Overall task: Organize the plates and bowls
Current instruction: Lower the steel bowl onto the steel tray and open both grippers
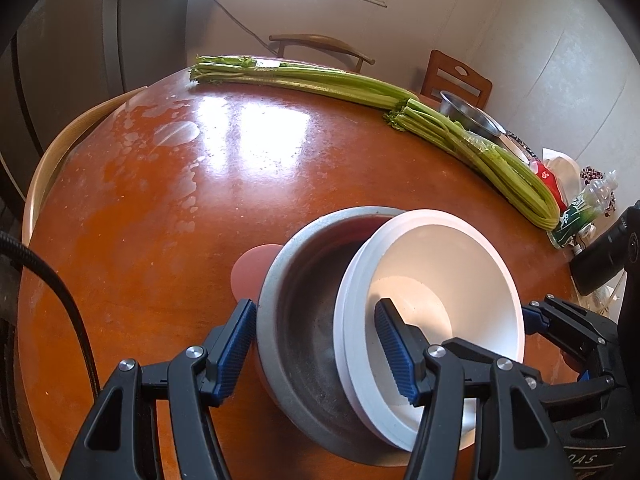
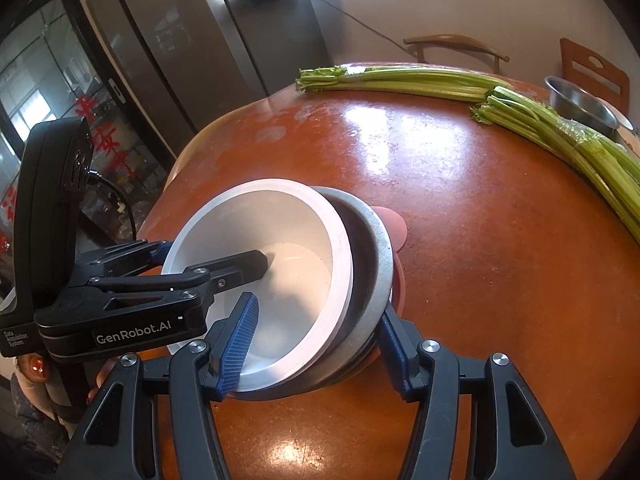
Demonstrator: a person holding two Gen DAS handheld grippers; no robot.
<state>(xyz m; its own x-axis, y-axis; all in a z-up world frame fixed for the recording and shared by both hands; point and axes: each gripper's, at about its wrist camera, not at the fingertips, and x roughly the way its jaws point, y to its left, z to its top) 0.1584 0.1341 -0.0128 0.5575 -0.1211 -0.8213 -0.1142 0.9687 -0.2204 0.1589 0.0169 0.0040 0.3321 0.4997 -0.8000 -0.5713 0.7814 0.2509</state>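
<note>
A white bowl (image 1: pixel 436 276) sits tilted inside a grey bowl (image 1: pixel 308 300), which rests on a pink plate (image 1: pixel 250 270) on the round brown table (image 1: pixel 160 200). My left gripper (image 1: pixel 320 344) is open and straddles the near rims of both bowls, one finger outside the grey bowl, the other inside the white bowl. In the right wrist view the white bowl (image 2: pixel 280 240), grey bowl (image 2: pixel 376 248) and pink plate (image 2: pixel 394 224) show too. My right gripper (image 2: pixel 316 340) is open, straddling the stacked rims, one finger inside the white bowl. The other gripper's body (image 2: pixel 120 300) reaches in from the left.
Two long celery bundles (image 1: pixel 476 148) lie across the far side of the table. A steel bowl (image 1: pixel 472 116) stands behind them at the right, with packets and a bottle (image 1: pixel 588 200). Wooden chairs (image 1: pixel 320 46) ring the table. A fridge (image 2: pixel 192 40) stands at the back left.
</note>
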